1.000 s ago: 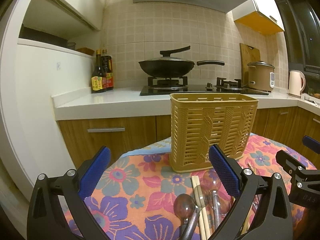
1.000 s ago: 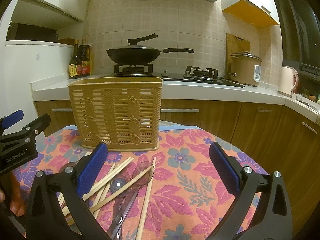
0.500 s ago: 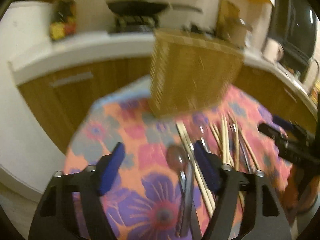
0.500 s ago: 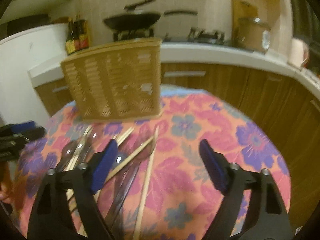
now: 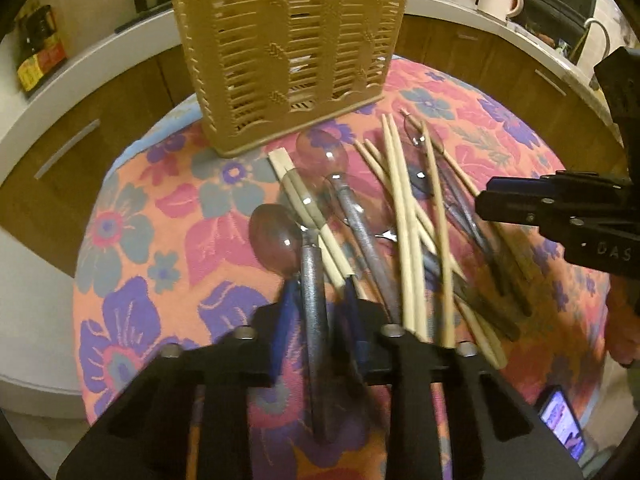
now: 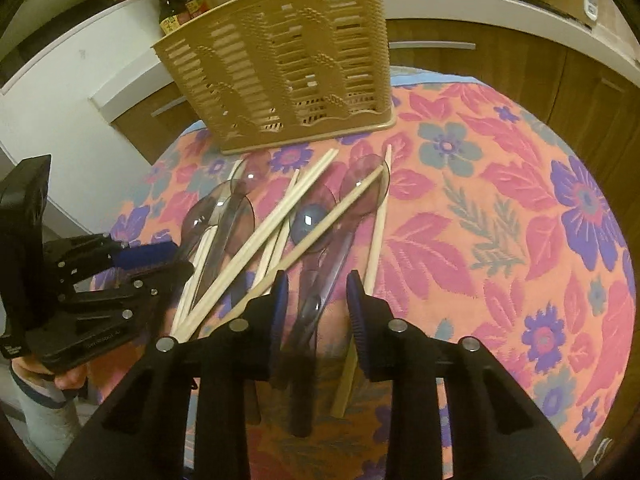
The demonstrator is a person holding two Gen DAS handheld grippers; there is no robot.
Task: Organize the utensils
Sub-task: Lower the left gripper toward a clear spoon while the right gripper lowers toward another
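Pointing basketward: spoon point(image 5: 280, 240), lengthwise between jaws.

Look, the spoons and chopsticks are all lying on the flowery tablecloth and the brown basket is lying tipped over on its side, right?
Not quite. The brown basket is standing upright on its base, not tipped over; the right wrist view shows this, and the left wrist view agrees. The spoons and chopsticks are indeed lying on the flowery tablecloth, in front of the basket.

tan slotted basket point(image 5: 288, 48) | upright, far side of worktop || clear spoons point(image 5: 276, 240), pale chopsticks point(image 5: 404, 216) | crisscrossed, flat, just before basket
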